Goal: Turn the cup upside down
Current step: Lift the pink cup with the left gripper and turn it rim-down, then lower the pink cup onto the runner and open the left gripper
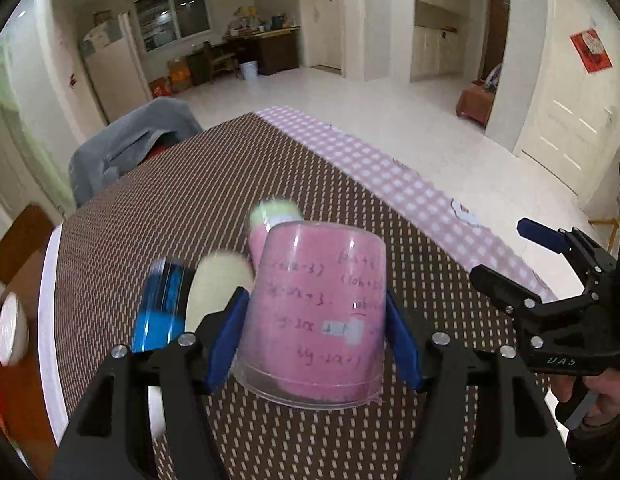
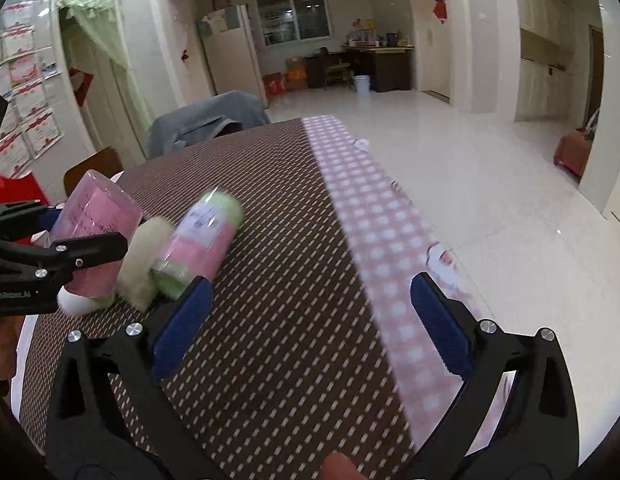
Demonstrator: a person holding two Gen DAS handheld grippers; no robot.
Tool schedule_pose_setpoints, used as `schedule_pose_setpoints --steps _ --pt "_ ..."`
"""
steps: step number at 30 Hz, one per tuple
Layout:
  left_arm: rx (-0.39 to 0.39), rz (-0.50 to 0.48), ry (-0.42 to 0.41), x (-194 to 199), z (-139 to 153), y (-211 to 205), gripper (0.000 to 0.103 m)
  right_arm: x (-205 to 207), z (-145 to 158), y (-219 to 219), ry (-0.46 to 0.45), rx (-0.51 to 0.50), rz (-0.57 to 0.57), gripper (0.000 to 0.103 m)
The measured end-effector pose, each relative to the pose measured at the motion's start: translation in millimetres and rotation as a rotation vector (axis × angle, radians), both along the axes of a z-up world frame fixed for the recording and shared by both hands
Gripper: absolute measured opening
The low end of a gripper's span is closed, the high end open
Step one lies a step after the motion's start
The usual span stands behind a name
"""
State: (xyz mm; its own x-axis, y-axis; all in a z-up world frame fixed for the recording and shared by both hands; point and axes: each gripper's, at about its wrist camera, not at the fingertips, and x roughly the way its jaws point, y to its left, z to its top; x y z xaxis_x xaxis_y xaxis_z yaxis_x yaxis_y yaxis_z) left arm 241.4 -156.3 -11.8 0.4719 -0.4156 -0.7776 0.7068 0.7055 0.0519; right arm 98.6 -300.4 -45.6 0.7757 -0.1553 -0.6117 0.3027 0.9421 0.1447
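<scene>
Blue-padded fingers (image 1: 402, 344) of my left hand-held gripper (image 1: 314, 340) sit nearest the lens, clamped on both sides of the clear plastic cup lined with pink handwritten paper (image 1: 318, 312). Grasp confirmed: each pad touches the cup wall, 1 per side.

Cup position: held between the fingers, closed base pointing away from the camera and up, open rim toward the camera and down. Whether the rim touches the brown woven mat (image 1: 158, 216) on the counter or hangs just above it, I cannot tell from either view. The right wrist view shows the cup tilted rather than square to the mat.

My right hand-held gripper (image 2: 310, 320) stands wide apart and grips nothing; it hangs over the mat near the pink checked tablecloth (image 2: 374, 216).

Neighbours: a second clear cup lined in pink and green (image 2: 202, 240) lies on its side just beyond the held cup, with a pale fuzzy roll (image 2: 144, 264) between them. A blurred blue cylinder (image 1: 162, 308) sits to the left.

Judgement: the turn-over itself appears largely done; the step in hand is setting the cup down mouth-first. Next move calls for levelling the rim against the mat, lowering until it seats all round, then releasing without nudging the roll or the lying cup.
</scene>
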Motion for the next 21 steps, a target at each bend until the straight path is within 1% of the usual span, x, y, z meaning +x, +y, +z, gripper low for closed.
schedule_pose_setpoints --steps 4,6,8,11,14,17,21 --pt "-0.052 0.053 0.039 -25 -9 26 0.065 -26 1 16 -0.027 -0.004 0.025 0.097" --pt "-0.088 0.064 0.077 -35 -13 36 0.065 -37 3 21 -0.041 -0.002 0.03 0.097" --pt "-0.105 0.072 0.094 -42 -15 41 0.065 -45 6 23 -0.056 0.002 0.029 0.097" --pt "-0.103 0.088 0.095 -53 -21 46 0.065 -50 10 27 -0.076 0.001 0.029 0.097" --pt "-0.103 0.098 0.119 -64 -33 51 0.065 -50 10 32 -0.075 0.012 0.041 0.097" --pt "-0.093 0.114 0.15 -72 -51 58 0.065 -48 4 36 -0.067 0.018 0.057 0.097" --pt "-0.092 0.146 0.188 -72 -70 63 0.065 -47 -3 37 -0.052 0.027 0.069 0.097"
